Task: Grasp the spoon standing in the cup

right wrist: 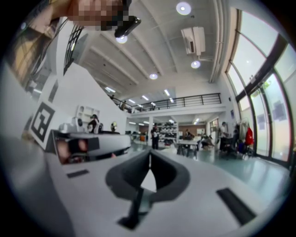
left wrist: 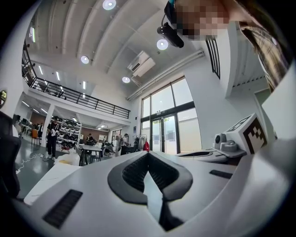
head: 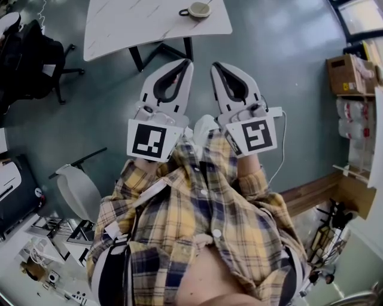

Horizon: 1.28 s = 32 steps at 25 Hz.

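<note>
Head view: cup [head: 198, 9] on white worktop [head: 119, 30], straight ahead of both grippers, well apart, handle toward picture left. Spoon too small to make out; if upright as task says, its long axis runs vertical.

Left gripper [head: 185, 64] and right gripper [head: 216, 66] held side by side near chest, level, pointing at worktop. Jaws of both closed together, nothing between. Cup lies about between their lines, neither clearly nearer.

Judgement: open jaws, reach forward, close across the handle.
</note>
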Motion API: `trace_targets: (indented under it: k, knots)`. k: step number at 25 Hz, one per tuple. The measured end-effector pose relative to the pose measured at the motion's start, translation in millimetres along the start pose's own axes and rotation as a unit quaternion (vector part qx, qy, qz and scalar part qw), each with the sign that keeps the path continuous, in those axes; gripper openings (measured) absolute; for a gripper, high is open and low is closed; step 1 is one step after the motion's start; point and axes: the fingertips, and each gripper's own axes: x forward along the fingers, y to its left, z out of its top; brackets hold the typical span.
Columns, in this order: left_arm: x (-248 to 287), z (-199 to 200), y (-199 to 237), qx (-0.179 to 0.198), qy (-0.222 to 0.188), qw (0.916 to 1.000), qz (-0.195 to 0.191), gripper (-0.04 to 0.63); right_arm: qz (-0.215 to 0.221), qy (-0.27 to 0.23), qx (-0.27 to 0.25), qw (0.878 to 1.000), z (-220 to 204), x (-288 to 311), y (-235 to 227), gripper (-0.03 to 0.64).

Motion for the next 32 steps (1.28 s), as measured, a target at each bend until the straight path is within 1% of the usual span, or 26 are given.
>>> trace_targets:
  k: [4,8,13,17,20,24,32]
  knots:
    - [0.5,-1.3,9.6,-0.004,0.002,1.0,-0.001,0.015,-0.003,-0.002,0.001,1.0,-0.6,8.5,0.5,0.032]
    - [5.8,-5.2,20.7,-0.008,0.003,1.0,0.004,0.015,0.003,0.01,-0.001,1.0,-7.0,21.1,-1.1,0.032]
    - [23.1,-10.0,29.0,-0.008,0.0,0.9999,0.015,0.015,0.017,0.011,0.0,1.0,-10.2,35.5,-14.6,0.032]
    - [42.8,-12.4,43.6,-0.005,0.001,0.9996,0.027,0.015,0.031,0.011,0.007,0.999,-12.9,59.0,-31.6,0.032]
    - [63.5,-18.0,56.6,-0.004,0.004,0.9992,0.04,0.015,0.042,0.01,0.012,0.999,-16.2,77.8,-48.2,0.032]
    - [104.1,-23.8,66.2,-0.001,0.009,0.9987,0.05,0.016,0.064,0.015,0.013,0.998,-19.1,101.2,-73.9,0.032]
    - [183.4,-22.7,70.5,0.002,0.01,0.996,0.088,0.017,0.108,0.021,0.015,0.994,-14.5,134.1,-144.8,0.032]
